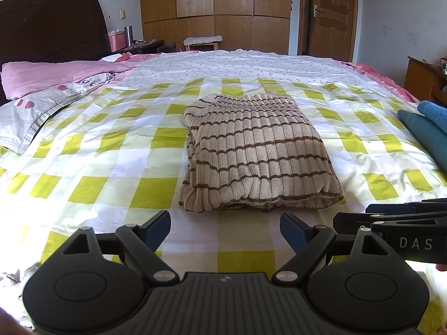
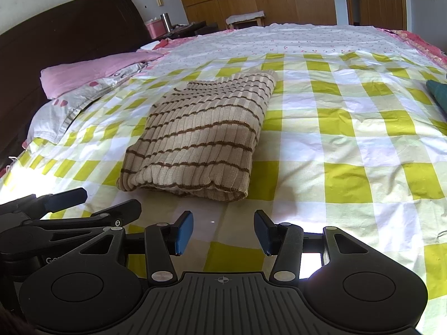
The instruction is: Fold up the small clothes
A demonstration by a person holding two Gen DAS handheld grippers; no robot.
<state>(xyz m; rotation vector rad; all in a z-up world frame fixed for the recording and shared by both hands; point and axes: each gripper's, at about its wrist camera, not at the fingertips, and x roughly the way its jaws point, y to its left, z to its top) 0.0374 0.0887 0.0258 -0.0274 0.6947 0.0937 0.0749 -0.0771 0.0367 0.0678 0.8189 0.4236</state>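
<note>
Ribbed beige knit with brown stripes, the sweater (image 1: 258,153) lies folded into a compact rectangle on the checked bed sheet (image 1: 97,145) at twelve o'clock of the left claw (image 1: 225,230), which gapes empty just short of its near hem; this fold looks finished, so the next move probably calls for setting it aside or reaching the teal clothes (image 1: 427,134) at two o'clock. From the right wrist, the right claw (image 2: 223,233) is likewise spread and empty, the sweater at eleven o'clock, the pillows (image 2: 92,83) well beyond at ten, nothing blocking.

Checked bedsheet (image 1: 111,178), pink pillow (image 1: 56,75), wardrobe (image 1: 215,8)
</note>
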